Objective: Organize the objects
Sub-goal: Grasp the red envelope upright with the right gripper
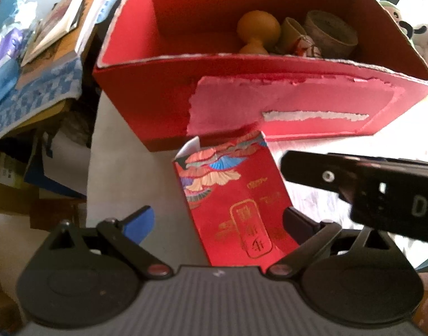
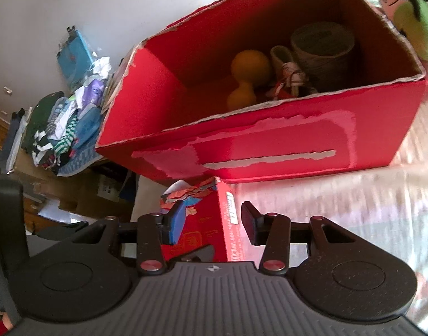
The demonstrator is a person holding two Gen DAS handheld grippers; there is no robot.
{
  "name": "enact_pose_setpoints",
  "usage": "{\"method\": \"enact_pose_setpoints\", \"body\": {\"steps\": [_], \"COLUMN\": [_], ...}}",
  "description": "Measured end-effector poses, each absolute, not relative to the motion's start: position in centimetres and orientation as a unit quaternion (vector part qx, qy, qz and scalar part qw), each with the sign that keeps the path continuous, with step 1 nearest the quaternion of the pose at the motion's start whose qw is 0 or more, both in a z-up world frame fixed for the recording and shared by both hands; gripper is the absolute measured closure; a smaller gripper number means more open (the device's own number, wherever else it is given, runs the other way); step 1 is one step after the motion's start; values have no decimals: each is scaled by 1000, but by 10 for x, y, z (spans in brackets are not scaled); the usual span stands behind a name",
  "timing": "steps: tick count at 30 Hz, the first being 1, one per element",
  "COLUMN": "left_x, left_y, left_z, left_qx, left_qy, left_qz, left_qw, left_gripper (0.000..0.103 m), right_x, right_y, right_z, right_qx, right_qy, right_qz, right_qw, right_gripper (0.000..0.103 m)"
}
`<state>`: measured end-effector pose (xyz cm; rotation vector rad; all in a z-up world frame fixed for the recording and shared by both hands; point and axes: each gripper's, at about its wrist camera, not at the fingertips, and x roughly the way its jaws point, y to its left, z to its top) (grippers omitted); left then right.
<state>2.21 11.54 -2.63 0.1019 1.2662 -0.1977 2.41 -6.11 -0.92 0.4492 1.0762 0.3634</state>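
Before the red box (image 2: 270, 145) holding a yellow gourd (image 2: 246, 75), both grippers stand open around the red packet (image 1: 236, 204), left gripper (image 1: 216, 221) wide, right gripper (image 2: 211, 224) narrower

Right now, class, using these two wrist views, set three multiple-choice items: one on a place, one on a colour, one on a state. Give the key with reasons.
1. Where is the orange gourd-shaped object?
A. Inside the red box
B. On the table in front of the box
C. In a gripper

2. What colour is the pad on one finger of the left gripper?
A. Green
B. Yellow
C. Blue

3. How does the left gripper stand?
A. Shut on the small red carton
B. Open, with the carton between its fingers
C. Shut on nothing

Key:
1 A: the orange gourd-shaped object lies within the walls of the red box.
2 C: the pad is blue.
3 B: the left gripper is spread wide around the small red carton.
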Motion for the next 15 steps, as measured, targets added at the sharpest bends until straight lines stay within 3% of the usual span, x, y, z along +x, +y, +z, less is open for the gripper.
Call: {"method": "enact_pose_setpoints", "body": {"steps": [15], "left_x": [17], "left_y": [121], "left_z": [-41], "left_qx": [12], "left_qy": [600], "left_qz": [-143], "left_qw": [787], "left_gripper": [2], "right_x": [29], "right_y": [-41], "right_z": [-32], "right_qx": [198], "right_qy": [537], "right_qz": [195], "right_qw": [797], "right_gripper": [54]}}
